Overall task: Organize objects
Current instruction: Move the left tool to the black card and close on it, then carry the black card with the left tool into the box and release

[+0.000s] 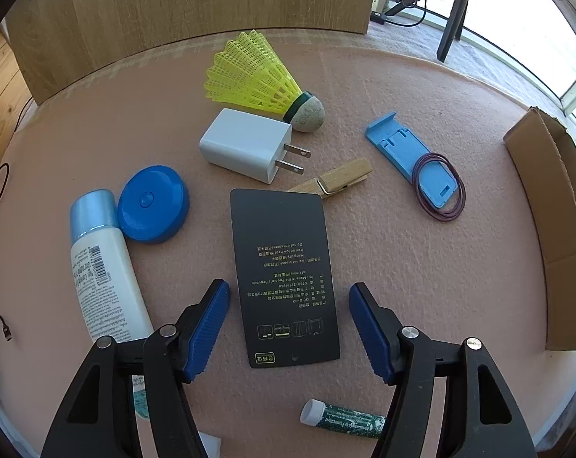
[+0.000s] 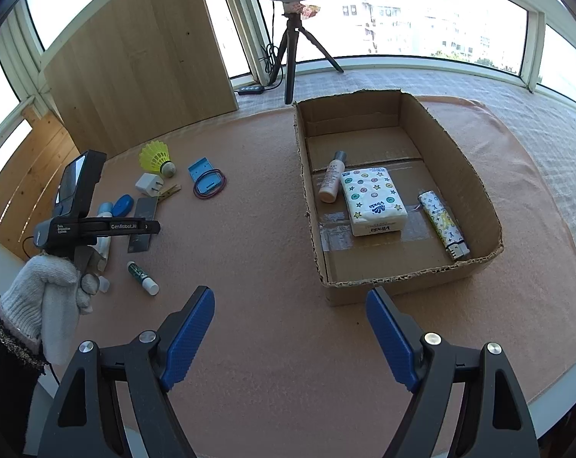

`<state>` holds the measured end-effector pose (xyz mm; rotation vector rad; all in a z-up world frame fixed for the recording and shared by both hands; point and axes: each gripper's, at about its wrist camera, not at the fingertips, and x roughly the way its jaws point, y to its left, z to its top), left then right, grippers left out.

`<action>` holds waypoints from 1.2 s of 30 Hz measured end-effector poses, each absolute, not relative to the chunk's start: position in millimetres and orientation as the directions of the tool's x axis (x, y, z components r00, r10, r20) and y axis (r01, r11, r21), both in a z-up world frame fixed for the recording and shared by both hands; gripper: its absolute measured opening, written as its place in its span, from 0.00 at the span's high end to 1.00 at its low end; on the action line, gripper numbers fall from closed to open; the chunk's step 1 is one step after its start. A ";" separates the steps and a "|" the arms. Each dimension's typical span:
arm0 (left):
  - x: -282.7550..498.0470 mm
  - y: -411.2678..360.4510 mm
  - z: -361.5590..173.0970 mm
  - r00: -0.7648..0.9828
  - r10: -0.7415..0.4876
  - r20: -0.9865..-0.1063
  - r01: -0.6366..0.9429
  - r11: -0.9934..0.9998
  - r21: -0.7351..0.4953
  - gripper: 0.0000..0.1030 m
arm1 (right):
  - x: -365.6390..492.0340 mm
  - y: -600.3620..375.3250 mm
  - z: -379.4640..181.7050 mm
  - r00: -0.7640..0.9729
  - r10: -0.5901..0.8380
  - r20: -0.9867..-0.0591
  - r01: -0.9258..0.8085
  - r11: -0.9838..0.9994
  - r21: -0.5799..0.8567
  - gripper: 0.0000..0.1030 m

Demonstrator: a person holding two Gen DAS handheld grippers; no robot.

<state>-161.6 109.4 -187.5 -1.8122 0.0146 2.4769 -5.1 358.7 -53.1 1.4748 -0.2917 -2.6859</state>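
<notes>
Left wrist view looked steeply down on a black card point(image 1: 284, 278) lying flat on the pink desk point(image 1: 421, 267), its lower half between the blue pads of the left tool point(image 1: 290, 326), whose jaws stood apart on either side of the card without touching it. Just beyond the card's far edge lay a wooden clothespin point(image 1: 337, 181) and a white charger point(image 1: 246, 145), with a yellow shuttlecock point(image 1: 257, 76) behind the charger. To the card's left sat a blue round case point(image 1: 152, 204) beside a white bottle point(image 1: 105, 267) lying on its side; nearer the camera lay a green lip balm point(image 1: 343, 420). To the right, a blue stand point(image 1: 410, 156) had a purple hair tie point(image 1: 440, 187) looped around its end. In the right wrist view, the right tool point(image 2: 290, 334) hung with its jaws wide apart and nothing between them, just in front of the cardboard box point(image 2: 475, 175). Inside the box lay a small bottle point(image 2: 332, 179), a tissue pack point(image 2: 374, 200) and a patterned lighter point(image 2: 442, 223). At the left of that view, a gloved hand point(image 2: 47, 294) gripped the left tool's handle.
</notes>
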 end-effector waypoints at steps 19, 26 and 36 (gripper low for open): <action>-140.9 136.1 -139.7 -0.389 0.144 -0.910 -0.135 -0.986 -0.098 0.48 | 5.2 369.2 -55.3 -0.541 -0.131 -0.831 -0.044 -0.982 0.183 0.24; -141.7 210.4 -106.7 -0.416 0.245 -0.876 -0.272 -0.952 -0.138 0.48 | 14.1 382.7 -54.9 -0.544 -0.109 -0.832 -0.066 -0.983 0.172 0.24; -120.6 324.9 -83.4 -0.384 0.364 -0.848 -0.459 -0.873 -0.166 0.48 | 25.8 408.8 -57.9 -0.542 -0.078 -0.836 -0.113 -0.980 0.165 0.24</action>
